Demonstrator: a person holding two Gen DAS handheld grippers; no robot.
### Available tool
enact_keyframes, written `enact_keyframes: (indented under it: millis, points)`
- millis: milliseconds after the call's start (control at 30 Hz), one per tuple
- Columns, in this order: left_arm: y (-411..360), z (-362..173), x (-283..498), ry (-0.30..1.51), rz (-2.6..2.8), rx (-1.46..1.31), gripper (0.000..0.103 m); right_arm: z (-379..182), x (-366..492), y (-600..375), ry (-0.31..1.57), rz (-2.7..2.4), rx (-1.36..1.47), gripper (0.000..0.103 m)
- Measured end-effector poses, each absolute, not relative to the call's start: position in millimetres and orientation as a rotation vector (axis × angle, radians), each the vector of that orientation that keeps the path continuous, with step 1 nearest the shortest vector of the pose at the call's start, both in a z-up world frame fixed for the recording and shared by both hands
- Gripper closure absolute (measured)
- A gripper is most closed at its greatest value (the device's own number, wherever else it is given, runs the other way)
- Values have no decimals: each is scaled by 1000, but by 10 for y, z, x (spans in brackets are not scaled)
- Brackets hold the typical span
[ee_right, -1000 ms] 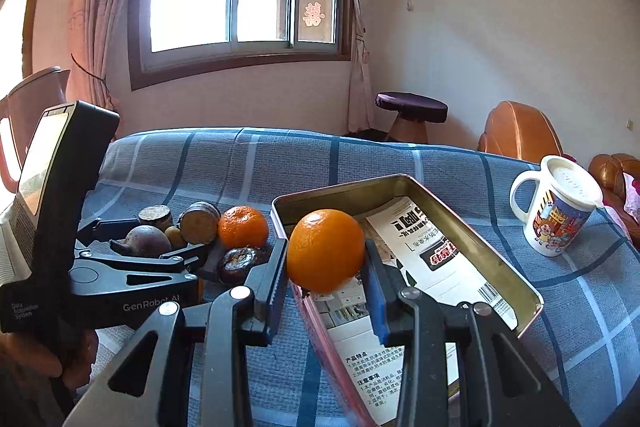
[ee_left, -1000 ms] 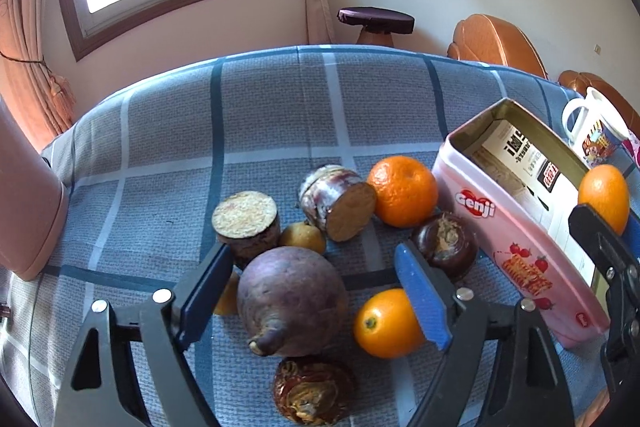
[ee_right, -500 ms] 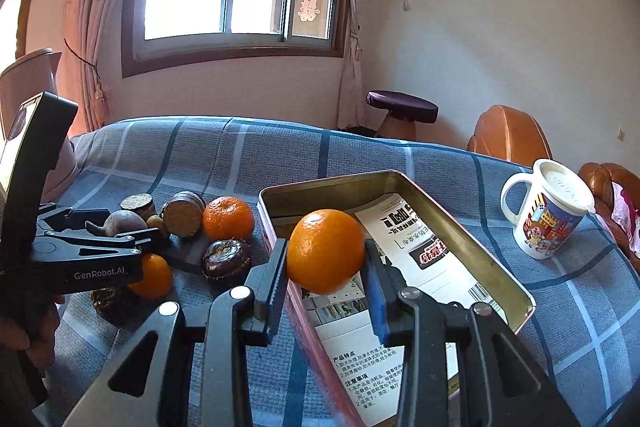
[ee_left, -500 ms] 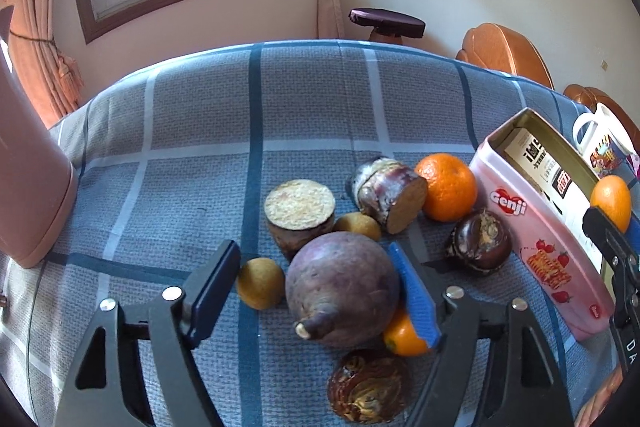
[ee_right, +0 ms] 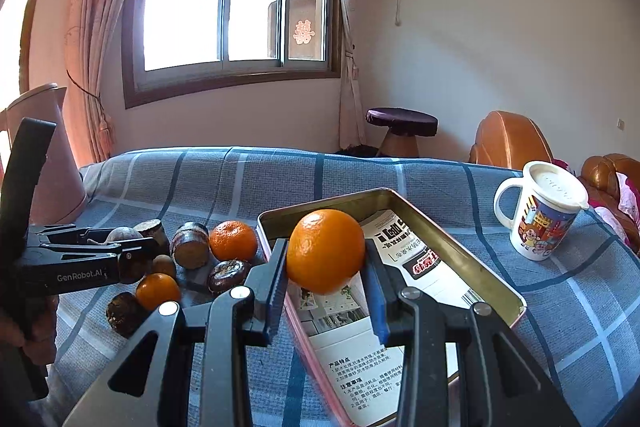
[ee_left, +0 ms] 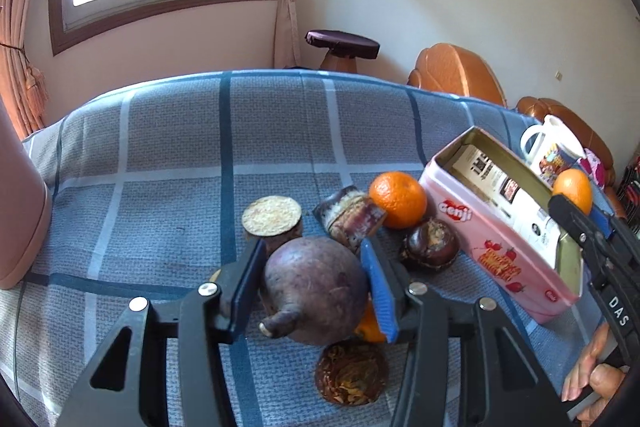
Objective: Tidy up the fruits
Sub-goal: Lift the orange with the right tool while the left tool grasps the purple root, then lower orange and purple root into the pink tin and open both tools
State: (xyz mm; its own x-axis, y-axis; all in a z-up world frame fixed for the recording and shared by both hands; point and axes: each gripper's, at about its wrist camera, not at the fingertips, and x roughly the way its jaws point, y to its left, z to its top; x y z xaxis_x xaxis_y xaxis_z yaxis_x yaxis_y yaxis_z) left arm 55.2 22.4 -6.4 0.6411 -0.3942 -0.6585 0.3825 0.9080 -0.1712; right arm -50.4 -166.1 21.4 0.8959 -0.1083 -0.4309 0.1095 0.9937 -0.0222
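Observation:
A large purple round root [ee_left: 316, 291] lies on the blue checked cloth between the fingers of my left gripper [ee_left: 312, 247]. Its jaws are closing and both pads touch the root's sides. My right gripper [ee_right: 326, 245] is shut on an orange [ee_right: 324, 259], held just above the near left end of the open pink tin [ee_right: 460, 259]. A second orange [ee_left: 398, 199] rests beside the tin's wall [ee_left: 500, 259]. A smaller orange [ee_left: 370, 327] is mostly hidden behind my left gripper's right finger. In the right wrist view the left gripper [ee_right: 120, 247] sits low at the left.
Two cut brown root pieces [ee_left: 272, 217] [ee_left: 350, 217] and two dark shrivelled fruits [ee_left: 430, 245] [ee_left: 352, 373] lie around the purple root. A printed leaflet lines the tin. A lidded cartoon mug [ee_right: 540, 223] stands right of the tin, a pink jug [ee_right: 52, 163] at the far left.
My left gripper shifted left, from straddling the purple root and the small orange to straddling the root alone, and its jaws narrowed onto it. The right gripper kept still with its orange.

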Motion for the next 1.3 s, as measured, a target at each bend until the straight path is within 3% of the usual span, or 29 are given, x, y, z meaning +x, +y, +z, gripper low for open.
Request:
enact_keyframes:
  millis: [200, 533, 933, 1300]
  points:
    - [185, 213, 302, 591, -560, -56, 52, 317, -539, -1805, 396, -162, -19, 66]
    - [-459, 525, 102, 523, -683, -30, 52, 237, -532, -2469, 460, -147, 31, 66]
    - [-1414, 320, 195, 649, -691, 66, 52, 94, -468, -2771, 557, -78, 106, 66]
    - [-1537, 90, 223, 721, -591, 161, 52, 12, -382, -2824, 623, -59, 142, 64]
